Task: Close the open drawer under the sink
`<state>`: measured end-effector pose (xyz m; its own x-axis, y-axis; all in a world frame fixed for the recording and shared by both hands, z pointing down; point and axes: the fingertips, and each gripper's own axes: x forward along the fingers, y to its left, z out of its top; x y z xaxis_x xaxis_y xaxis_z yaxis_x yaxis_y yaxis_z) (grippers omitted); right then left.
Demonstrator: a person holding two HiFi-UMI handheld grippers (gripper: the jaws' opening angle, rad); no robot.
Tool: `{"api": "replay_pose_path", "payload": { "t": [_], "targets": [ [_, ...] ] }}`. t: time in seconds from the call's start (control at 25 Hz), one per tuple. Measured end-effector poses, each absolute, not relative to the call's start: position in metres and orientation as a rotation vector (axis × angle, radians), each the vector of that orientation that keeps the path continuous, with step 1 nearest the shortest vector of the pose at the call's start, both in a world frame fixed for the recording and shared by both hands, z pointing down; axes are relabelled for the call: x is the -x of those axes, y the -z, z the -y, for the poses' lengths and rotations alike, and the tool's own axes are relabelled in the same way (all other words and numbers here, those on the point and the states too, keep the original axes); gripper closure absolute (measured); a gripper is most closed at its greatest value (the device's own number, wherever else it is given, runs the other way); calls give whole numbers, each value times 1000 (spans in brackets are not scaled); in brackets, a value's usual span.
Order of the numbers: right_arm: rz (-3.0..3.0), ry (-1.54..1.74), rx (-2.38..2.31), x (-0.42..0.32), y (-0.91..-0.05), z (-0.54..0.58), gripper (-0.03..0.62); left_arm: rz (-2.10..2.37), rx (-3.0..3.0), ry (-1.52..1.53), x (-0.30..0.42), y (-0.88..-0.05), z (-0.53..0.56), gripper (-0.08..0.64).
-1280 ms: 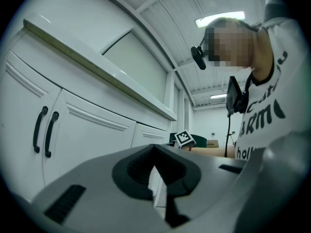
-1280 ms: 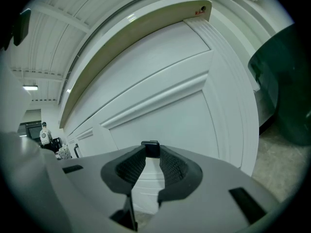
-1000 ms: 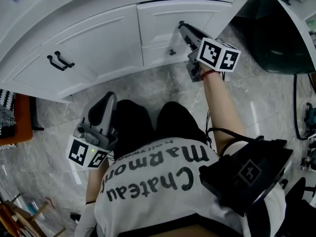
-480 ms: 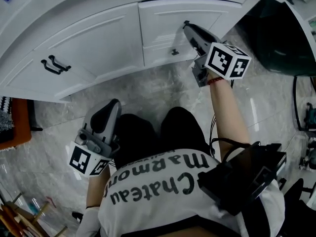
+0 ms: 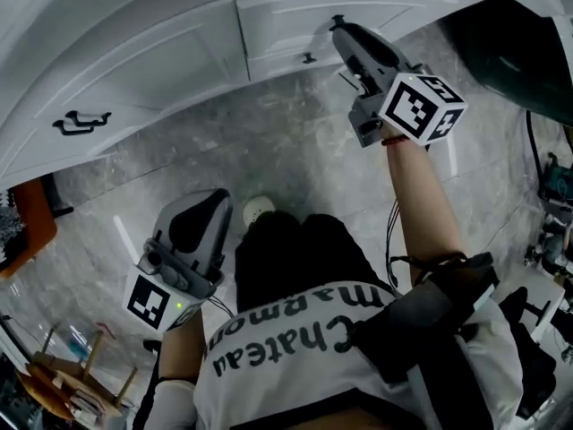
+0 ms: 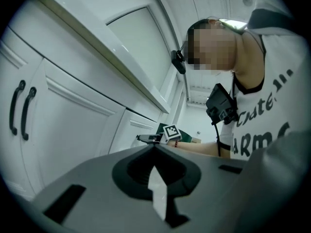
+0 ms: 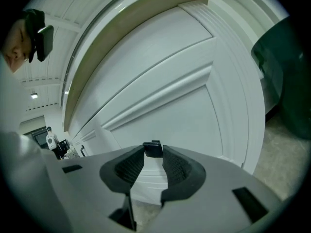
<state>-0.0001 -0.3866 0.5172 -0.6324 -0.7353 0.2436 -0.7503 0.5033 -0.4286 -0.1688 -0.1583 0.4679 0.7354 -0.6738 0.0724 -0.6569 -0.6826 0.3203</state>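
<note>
The drawer (image 5: 295, 21) is the white framed panel at the right end of the cabinet run, below the counter edge. The right hand-held gripper (image 5: 337, 27) reaches up to it at arm's length, its tip right at the drawer front. In the right gripper view the drawer (image 7: 160, 81) fills most of the picture. This hand-held gripper (image 7: 153, 156) has its jaws drawn in on a small dark knob (image 7: 153, 148), which is pinched between their tips. A strip of bare, beige edge runs along the top of the panel. I cannot tell whether the drawer is fully in or a little out. A second small knob (image 5: 307, 58) shows lower on the same front, just left of the gripper.

The left hand-held gripper (image 5: 208, 204) is well apart from the drawer, held low beside the person's left leg over the grey marbled floor (image 5: 295, 141). Its jaws (image 6: 155, 148) are pressed together with nothing between them. It looks along the cabinet doors, past a pair of dark curved handles (image 6: 22, 108), toward the other gripper at the drawer.

The person's white shirt (image 5: 295, 348) carries large dark lettering. It reads "Chateau", with a second line beginning "MaRm" that is partly covered. The left gripper view catches only the fragments "Chate" and "ARM". The cubes on both grippers bear black-and-white square patterns and no words.
</note>
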Motion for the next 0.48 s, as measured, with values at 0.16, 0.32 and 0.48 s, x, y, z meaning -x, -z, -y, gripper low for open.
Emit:
{"api": "replay_pose_path", "payload": {
  "t": [0.16, 0.32, 0.48],
  "targets": [
    [2595, -977, -1298, -3, -519, 383, 474, 1035, -2560, 75, 157, -421, 144, 552],
    [2467, -1075, -1269, -7, -508, 366, 476, 1001, -2516, 71, 145, -368, 120, 552],
    [2401, -1149, -1244, -11, -469, 330, 527, 1003, -2481, 66, 134, -310, 98, 552]
  ]
}}
